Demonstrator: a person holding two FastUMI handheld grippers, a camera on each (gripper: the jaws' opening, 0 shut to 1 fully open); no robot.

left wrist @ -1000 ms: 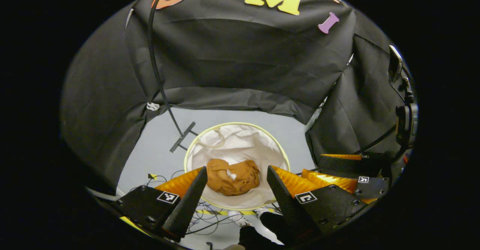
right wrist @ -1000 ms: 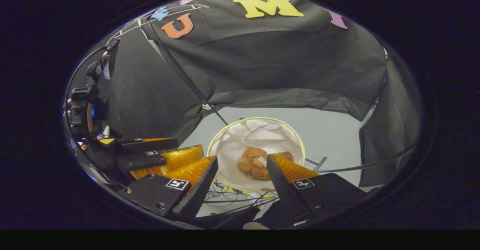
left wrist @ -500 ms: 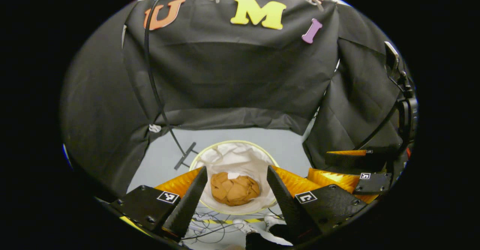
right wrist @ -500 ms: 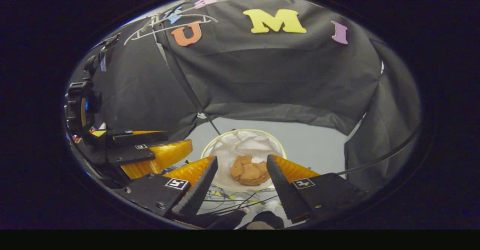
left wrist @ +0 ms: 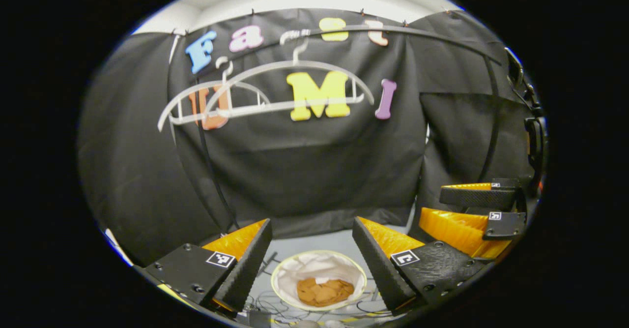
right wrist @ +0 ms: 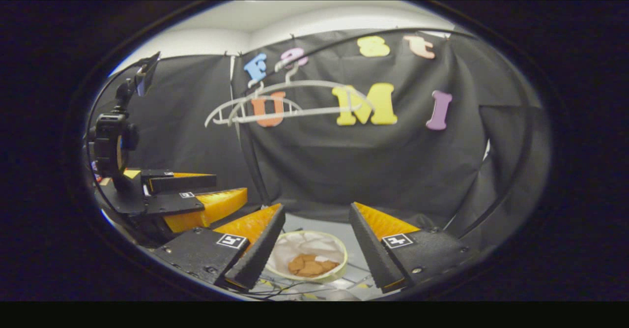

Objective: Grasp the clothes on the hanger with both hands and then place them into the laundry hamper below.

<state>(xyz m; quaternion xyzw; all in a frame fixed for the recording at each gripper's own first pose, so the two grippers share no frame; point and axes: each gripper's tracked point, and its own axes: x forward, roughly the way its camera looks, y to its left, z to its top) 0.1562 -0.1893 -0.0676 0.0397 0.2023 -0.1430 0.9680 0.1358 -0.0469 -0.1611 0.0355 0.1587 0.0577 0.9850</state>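
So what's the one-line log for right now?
brown clothes: in hamper | hangers: bare | left gripper: open | right gripper: open

A crumpled brown garment (left wrist: 324,291) lies inside the round white hamper (left wrist: 287,281); two bare white hangers (left wrist: 275,89) hang above.

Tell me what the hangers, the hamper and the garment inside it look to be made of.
Hangers: likely plastic; pale, matte, moulded arches with crossbars and thin hooks.
Hamper: seemingly thin white fabric, since the wall creases and sags, held open by a stiffer pale yellow-green rim.
Garment: soft cloth, matte orange-brown, crumpled into folds; the weave is too small to tell.
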